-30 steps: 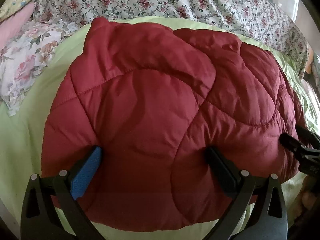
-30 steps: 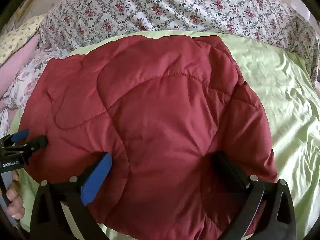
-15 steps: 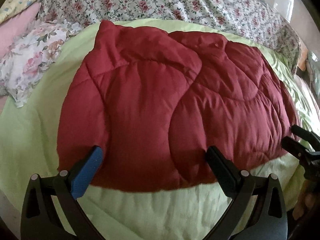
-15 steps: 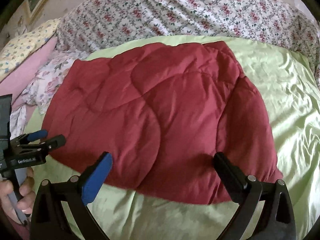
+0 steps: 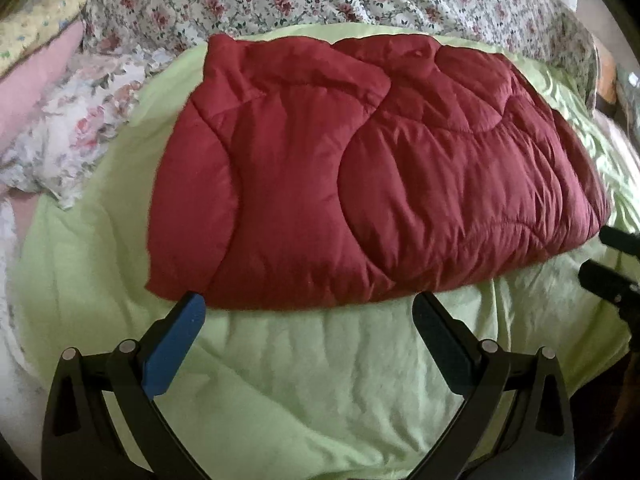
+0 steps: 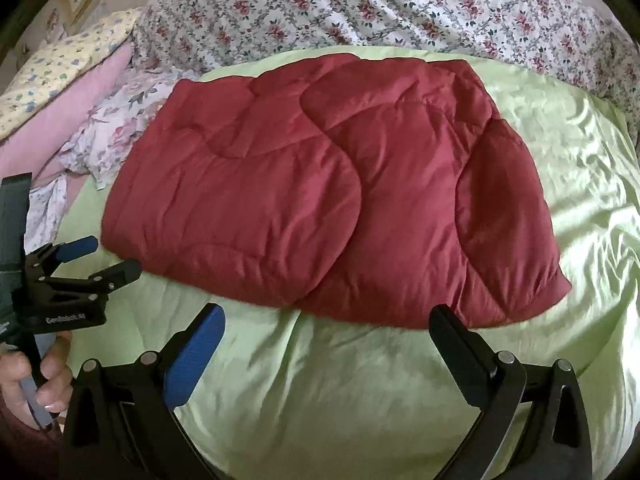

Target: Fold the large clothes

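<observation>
Both grippers pulled back off the red quilted comforter (image 5: 372,168); it now lies folded on the green sheet (image 5: 320,380), clear of all fingers. Left gripper (image 5: 308,304) fingers spread wide, holding nothing. Right gripper (image 6: 326,316) same: wide apart, empty. Right view alone shows the left hand (image 6: 36,380) on its handle. Left view cuts the right gripper at the frame edge.

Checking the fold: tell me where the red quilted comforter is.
The red quilted comforter lies folded on the light green bedsheet, centre in both views, before the floral bedspread.
</observation>
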`<state>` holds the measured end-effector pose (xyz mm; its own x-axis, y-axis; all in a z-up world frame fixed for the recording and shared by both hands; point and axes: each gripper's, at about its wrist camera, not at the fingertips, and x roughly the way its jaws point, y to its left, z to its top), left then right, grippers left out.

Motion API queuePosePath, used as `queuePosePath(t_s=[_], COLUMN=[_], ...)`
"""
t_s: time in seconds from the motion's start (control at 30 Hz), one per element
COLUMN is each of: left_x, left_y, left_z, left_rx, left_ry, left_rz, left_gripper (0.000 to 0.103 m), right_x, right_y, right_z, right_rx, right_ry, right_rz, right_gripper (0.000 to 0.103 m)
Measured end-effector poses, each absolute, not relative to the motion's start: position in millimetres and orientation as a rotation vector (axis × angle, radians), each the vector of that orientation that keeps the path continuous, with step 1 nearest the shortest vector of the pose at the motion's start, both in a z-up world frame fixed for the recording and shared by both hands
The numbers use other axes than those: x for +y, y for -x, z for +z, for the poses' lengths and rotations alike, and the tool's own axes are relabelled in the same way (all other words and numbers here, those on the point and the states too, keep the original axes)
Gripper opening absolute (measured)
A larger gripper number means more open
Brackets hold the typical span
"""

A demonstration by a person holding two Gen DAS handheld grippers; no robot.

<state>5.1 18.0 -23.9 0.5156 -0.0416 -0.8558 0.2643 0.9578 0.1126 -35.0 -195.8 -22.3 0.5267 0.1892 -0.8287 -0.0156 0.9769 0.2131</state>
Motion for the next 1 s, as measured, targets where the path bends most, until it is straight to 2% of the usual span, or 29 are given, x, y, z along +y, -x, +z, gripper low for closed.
queuePosePath(t_s=[0.33,0.63,1.0], left_x=[16,16,11], left_y=[6,-18,-48], left_z=[18,8,4], left_rx=[0.940,1.017,1.027], left_ry=[-0.276,-0.153,-0.100], left_rz=[-0.179,-0.227,-0.196], left_gripper=[0.103,0.103,0.103], right_x=[-193,-192,-188], right_y=[50,33,-4], right_z=[18,16,4], right_rx=[0.965,0.993,1.025], right_ry=[-0.136,-0.154,-0.171], right_rz=[0.144,0.123,0.106], right_gripper=[0.103,0.103,0.103])
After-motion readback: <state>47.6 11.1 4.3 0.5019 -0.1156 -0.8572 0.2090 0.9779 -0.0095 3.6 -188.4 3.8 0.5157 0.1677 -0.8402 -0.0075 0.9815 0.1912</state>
